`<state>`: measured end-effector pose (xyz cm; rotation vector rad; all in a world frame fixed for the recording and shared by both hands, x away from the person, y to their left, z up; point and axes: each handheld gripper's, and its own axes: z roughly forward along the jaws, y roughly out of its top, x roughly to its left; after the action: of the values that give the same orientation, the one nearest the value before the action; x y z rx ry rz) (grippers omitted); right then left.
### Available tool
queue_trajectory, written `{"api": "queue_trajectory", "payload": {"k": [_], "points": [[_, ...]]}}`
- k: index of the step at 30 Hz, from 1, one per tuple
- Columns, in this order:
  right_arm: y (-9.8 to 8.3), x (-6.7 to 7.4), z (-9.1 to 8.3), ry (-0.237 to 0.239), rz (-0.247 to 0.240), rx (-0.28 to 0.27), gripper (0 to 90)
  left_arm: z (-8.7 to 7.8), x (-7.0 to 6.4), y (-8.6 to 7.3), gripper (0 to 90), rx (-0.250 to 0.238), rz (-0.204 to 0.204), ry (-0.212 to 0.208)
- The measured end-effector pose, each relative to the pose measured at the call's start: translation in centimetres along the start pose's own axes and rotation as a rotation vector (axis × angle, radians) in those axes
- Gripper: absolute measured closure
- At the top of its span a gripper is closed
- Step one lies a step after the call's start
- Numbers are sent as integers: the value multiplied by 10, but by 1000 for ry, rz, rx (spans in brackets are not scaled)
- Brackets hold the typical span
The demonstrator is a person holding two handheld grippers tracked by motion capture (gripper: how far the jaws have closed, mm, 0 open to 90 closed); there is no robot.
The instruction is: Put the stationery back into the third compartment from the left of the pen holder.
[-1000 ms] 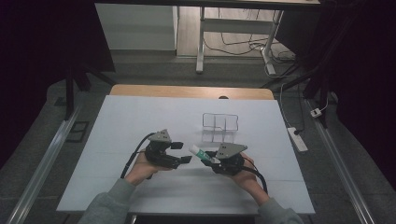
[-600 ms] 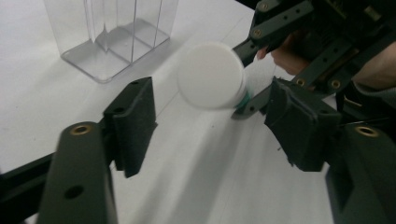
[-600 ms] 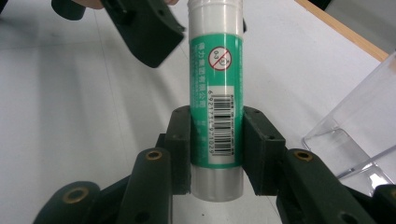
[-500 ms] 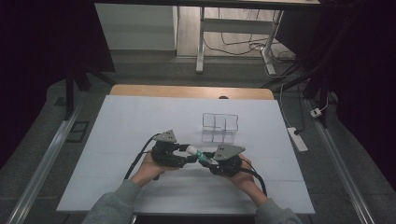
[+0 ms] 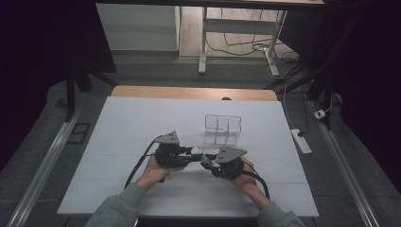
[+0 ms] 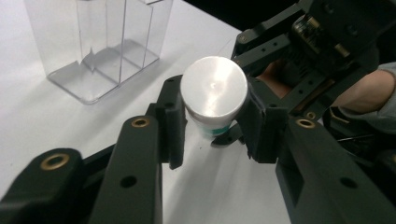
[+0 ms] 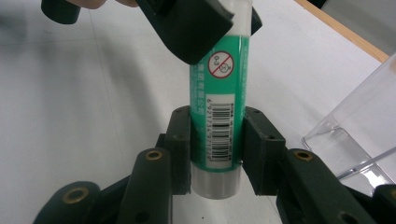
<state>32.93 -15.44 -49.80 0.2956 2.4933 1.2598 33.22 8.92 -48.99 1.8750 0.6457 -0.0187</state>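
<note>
- Since the earlier frames the left gripper (image 5: 191,152) has come in toward the right gripper (image 5: 206,161), and its jaws have just been closing; they now clamp the white cap end of the green glue stick (image 7: 218,93), whose round cap face fills the gap between them in the left gripper view (image 6: 214,86).
- Glue stick: held off the white table (image 5: 118,142) between the two grippers, just in front of the person, lying roughly level. The right gripper's jaws are shut on its barcode end, pads pressed to both sides of the tube.
- Likely step, as I judge it: pulling or twisting the cap off. If both hands pull before the cap loosens, the smooth tube could slide through the right pads and drop.
- The left pads sit near the cap's rim, not deep on it. A skewed pull could make the cap pop out sideways and roll across the table.
- Twisting with the two grippers out of line would bend the stick against the pads and could jam the cap rather than free it.
- A clear plastic organiser (image 5: 222,127) stands just beyond the grippers. It looks light, so a sudden release that jerks a hand forward could knock it over or push it back.
- Cables (image 5: 137,168) trail from each gripper near the forearms; a wide pull apart could snag them.
</note>
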Motion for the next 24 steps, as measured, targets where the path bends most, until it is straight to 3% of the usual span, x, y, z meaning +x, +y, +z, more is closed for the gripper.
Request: {"api": "queue_trajectory", "payload": {"k": [8, 14, 24], "points": [[-1, 1, 2, 3, 3, 1, 650, 0, 0, 0, 647, 4, 20, -4], [-1, -2, -1, 6, 75, -35, 587, -5, -1, 1, 648, -12, 31, 6], [-5, -12, -15, -29, 155, -40, 457, -23, 11, 3, 648, -43, -9, 62]]}}
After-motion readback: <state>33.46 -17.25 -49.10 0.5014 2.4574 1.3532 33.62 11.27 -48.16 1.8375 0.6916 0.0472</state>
